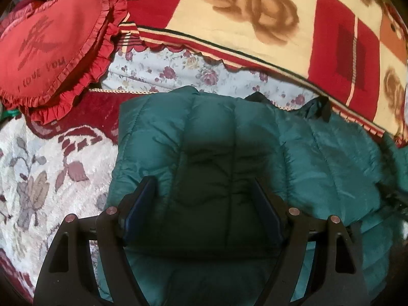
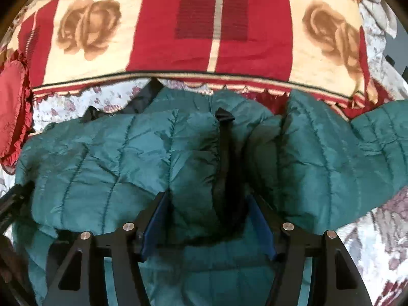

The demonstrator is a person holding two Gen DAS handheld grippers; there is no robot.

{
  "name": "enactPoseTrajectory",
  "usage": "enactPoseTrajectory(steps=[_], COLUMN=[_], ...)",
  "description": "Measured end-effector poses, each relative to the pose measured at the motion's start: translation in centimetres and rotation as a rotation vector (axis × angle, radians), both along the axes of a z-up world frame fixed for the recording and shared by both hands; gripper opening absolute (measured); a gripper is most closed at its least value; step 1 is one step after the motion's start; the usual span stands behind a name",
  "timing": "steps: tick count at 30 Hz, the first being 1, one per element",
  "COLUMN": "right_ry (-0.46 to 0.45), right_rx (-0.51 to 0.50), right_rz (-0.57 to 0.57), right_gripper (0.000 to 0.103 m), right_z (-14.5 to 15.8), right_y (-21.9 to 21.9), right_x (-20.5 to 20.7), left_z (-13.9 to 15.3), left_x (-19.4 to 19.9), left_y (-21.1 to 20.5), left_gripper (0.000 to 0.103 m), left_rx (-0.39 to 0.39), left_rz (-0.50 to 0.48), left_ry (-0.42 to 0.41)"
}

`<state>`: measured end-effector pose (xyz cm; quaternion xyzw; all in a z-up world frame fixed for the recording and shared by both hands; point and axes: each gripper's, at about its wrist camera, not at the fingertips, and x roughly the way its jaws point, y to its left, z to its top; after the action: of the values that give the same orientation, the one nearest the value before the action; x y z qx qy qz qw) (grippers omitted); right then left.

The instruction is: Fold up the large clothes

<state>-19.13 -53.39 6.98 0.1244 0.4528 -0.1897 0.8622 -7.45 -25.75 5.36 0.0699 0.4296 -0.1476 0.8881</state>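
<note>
Right under both tools lies the big teal quilted puffer jacket (image 2: pixel 107 158), spread puffy and rumpled across the bed, its far edge just short of the red-and-cream rose-patterned blanket (image 2: pixel 216 38).

I'm working over its left end with my left tool (image 1: pixel 205 191): jaws spread wide, padding bulging up between the blue pads but nothing pinched that I can see. So that one has hold of nothing.

Over on my right tool (image 2: pixel 206 201), the jaws stand about half apart with a thick roll of teal padding and the black zipper strip (image 2: pixel 225 153) running between them. The pads look pressed against that bunch, so I judge I'm gripping it, though the fabric is so lofty I can't be sure how firmly.

Beneath it all is the cream-and-maroon floral bedspread (image 1: pixel 38 178), and off to the left the red heart-shaped ruffled cushion (image 1: pixel 51 40) sits close by the jacket's corner.

Now the risk: this slick shell could slide out of a loose right grip mid-fold, and the springy filling may push the fold back open. A wide sweep could also drag the cushion along.
</note>
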Motion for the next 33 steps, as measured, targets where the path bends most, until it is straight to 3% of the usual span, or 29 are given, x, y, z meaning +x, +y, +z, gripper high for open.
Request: enactPoseTrajectory(steps=[6, 10, 15, 23, 33], right_ry=[-0.060, 0.031, 0.011, -0.080, -0.119], right_rx=[-0.037, -0.083, -0.015, 0.008, -0.052], right_rz=[0.059, 0.085, 0.062, 0.033, -0.085], right_gripper=[0.062, 0.073, 0.073, 0.074, 0.074], right_z=[1.9, -0.7, -0.7, 2.7, 5.2], right_y=[2.1, 3.0, 1.8, 0.5, -4.4], right_x=[-0.7, 0.8, 0.0, -4.2, -8.3], left_z=[-0.2, -0.4, -0.1, 2.2, 2.5], left_x=[-0.1, -0.1, -0.4, -2.0, -3.0], left_y=[0.0, 0.0, 0.1, 0.4, 0.3], left_gripper=[0.078, 0.079, 0.078, 0.078, 0.078], left_rx=[0.009, 0.014, 0.004, -0.132, -0.203], left_rz=[-0.002, 0.000, -0.008, -0.053, -0.084], left_ry=[-0.006, -0.010, -0.008, 0.008, 0.026])
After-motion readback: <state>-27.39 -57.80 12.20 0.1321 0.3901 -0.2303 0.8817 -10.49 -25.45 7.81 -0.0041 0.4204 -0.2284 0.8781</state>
